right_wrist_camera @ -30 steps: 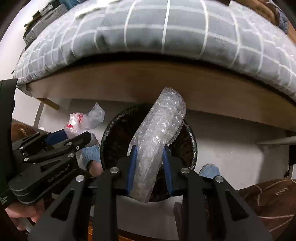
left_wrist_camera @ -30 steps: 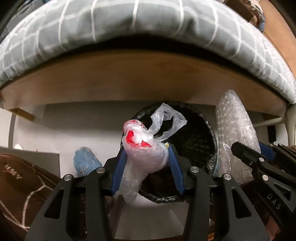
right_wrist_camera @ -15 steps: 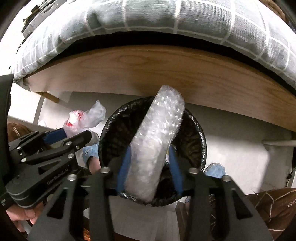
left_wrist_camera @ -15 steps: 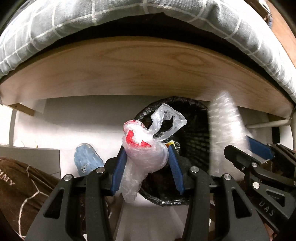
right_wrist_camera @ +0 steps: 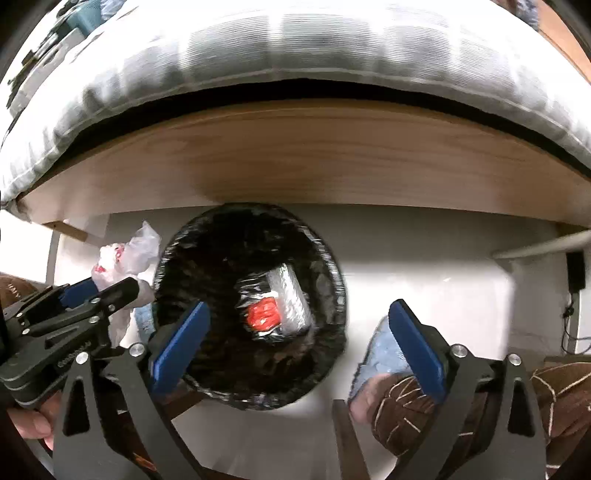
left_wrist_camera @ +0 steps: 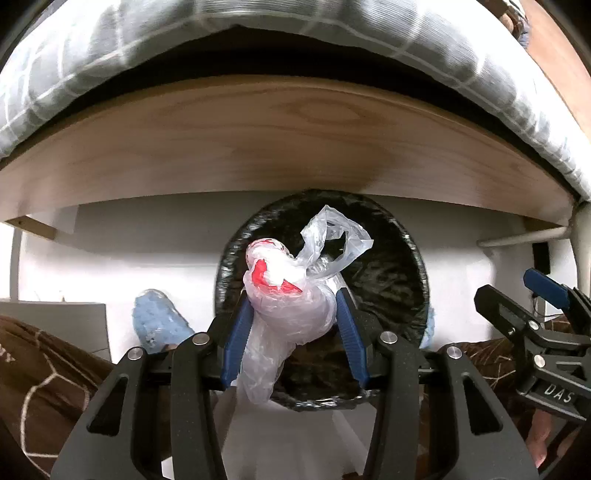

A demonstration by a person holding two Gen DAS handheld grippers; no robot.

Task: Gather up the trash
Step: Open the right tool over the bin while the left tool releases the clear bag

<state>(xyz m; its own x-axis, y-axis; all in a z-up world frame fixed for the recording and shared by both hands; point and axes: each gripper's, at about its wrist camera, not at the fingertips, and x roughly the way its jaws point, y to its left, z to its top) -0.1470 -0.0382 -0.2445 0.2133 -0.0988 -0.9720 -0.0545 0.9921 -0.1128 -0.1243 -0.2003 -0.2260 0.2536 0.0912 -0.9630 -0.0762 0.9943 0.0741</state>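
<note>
**Two grippers over a black-lined trash bin beside a bed**

In the left wrist view, the left gripper (left_wrist_camera: 291, 325) sits at lower centre, its blue pads pinching a crumpled clear plastic bag (left_wrist_camera: 291, 306) with red and white showing inside. The bag's loose knotted end sticks up toward the centre of the frame. Directly behind it is the round trash bin (left_wrist_camera: 413, 280), lined with a glossy black bag, standing on a white floor (left_wrist_camera: 129, 251).

At the right edge of this view, part of the other tool shows; the letters "DAS" can be read on its black body.

In the right wrist view, the right gripper (right_wrist_camera: 295, 343) fills the lower half of the frame. Its jaws have just been opening and now stand spread wide, with nothing between the blue pads. Through the gap the bin's open mouth is seen at centre. Inside lies a roll of bubble wrap (right_wrist_camera: 291, 302), with something red (right_wrist_camera: 263, 315) beside it. The picture is slightly blurred.

At the left of that view the left gripper appears again with its bag. Pale lettering on its side is too blurred to read. A thumb shows beneath it at the lower left corner.

Across the top of both views runs a pale wooden bed frame (left_wrist_camera: 258, 140) carrying a grey mattress cover with white grid lines (left_wrist_camera: 406, 33). A light blue slipper (left_wrist_camera: 157, 321) rests on the floor left of the bin, and brown patterned fabric (left_wrist_camera: 40, 380) fills the lower corners.
</note>
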